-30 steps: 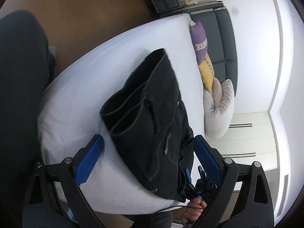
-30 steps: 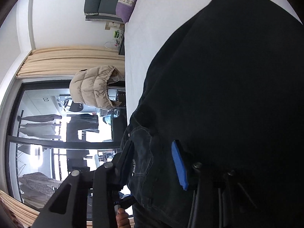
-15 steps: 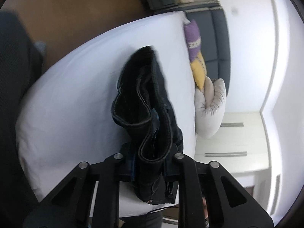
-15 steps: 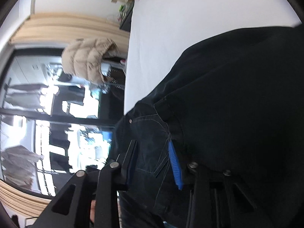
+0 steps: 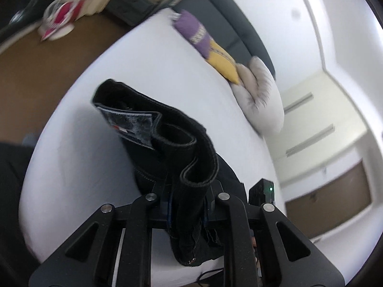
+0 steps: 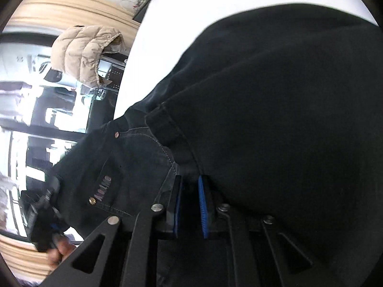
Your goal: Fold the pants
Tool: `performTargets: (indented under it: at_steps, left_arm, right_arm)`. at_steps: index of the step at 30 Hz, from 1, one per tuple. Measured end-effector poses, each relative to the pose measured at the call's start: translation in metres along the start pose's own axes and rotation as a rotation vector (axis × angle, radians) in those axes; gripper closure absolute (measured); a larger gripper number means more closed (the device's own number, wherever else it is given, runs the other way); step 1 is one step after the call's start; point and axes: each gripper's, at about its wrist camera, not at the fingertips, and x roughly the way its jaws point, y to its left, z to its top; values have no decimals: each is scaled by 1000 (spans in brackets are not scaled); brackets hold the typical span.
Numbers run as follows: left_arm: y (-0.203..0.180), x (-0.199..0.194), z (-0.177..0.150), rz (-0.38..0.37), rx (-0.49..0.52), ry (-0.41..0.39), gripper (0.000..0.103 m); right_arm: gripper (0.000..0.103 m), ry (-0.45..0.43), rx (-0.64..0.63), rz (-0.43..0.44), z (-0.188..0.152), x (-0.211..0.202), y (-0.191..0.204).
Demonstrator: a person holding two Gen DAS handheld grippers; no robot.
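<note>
White bed (image 5: 79, 157) under black pants (image 5: 191, 167), left gripper (image 5: 186, 205) clamping them, right gripper's (image 6: 190, 201) closing grip obscured.

We see a wide bed covered in a plain white sheet (image 5: 148, 76). On it lie dark black denim pants (image 5: 167, 138), partly lifted off the sheet. At its far edge rest a purple patterned cushion (image 5: 191, 33), a yellow cushion (image 5: 222, 62) and a pale grey fluffy pillow (image 5: 261, 98).
</note>
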Motion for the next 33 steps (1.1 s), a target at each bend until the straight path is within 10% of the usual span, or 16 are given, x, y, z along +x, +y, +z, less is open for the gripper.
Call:
performTargets:
  at_steps: [5,8,16,21,26,33]
  left_arm:
    - [-69,36,-9,12,218,52,88]
    - [-109,73,-20,32,368,101,88]
    - [-170,149,-70,72,626,206,88]
    - [-183,172,-87,100,720,208,88]
    - [-188,190,-102,120,800,219,89]
    - [-204,202,-130,64,886,268,89]
  right_arm:
    - [27,-108,46,118,16,-54,7]
    - [17,-112,42,232,28,-87,18]
    - [5,-5,-186,203,35,-98,78]
    - [18,100,-115,80,42,-65,53]
    - [76,81,-82,129,42,-66,35]
    - [82,-41,-100,116,23,-92,23]
